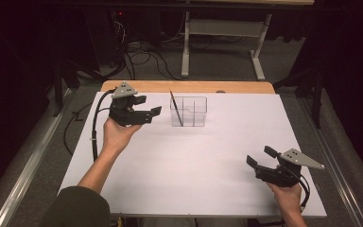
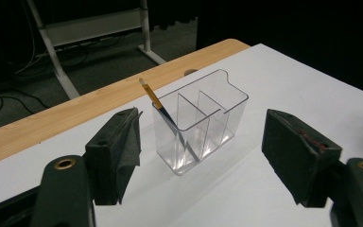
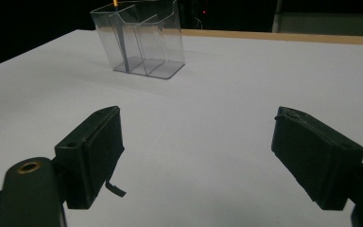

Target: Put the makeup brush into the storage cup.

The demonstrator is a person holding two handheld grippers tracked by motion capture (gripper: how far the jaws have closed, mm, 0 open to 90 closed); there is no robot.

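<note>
- The brush [image 1: 175, 107] stands in the left-end compartment of the clear organizer [image 1: 189, 112], its long axis leaning: foot down at the base, tip up and tilted towards the left and far side, clear of the rim.
- The organizer sits on the white worktop [image 1: 208, 161] towards its far edge, three compartments in a row; the other two look bare.
- The left tool [image 1: 146, 106] hovers just to the organizer's left, raised off the worktop, jaws spread wide and holding nothing. In the left gripper view the brush [image 2: 163, 109] and organizer [image 2: 199, 122] lie dead ahead between the jaws.
- The right tool [image 1: 261, 156] is well apart, down at the near right corner, jaws likewise parted and bare; in the right gripper view the organizer [image 3: 142, 40] stands far off.
- Judgement: the left tool is much the nearer, so any grip on the slanted handle falls to it, closing across that axis above the rim.
</note>
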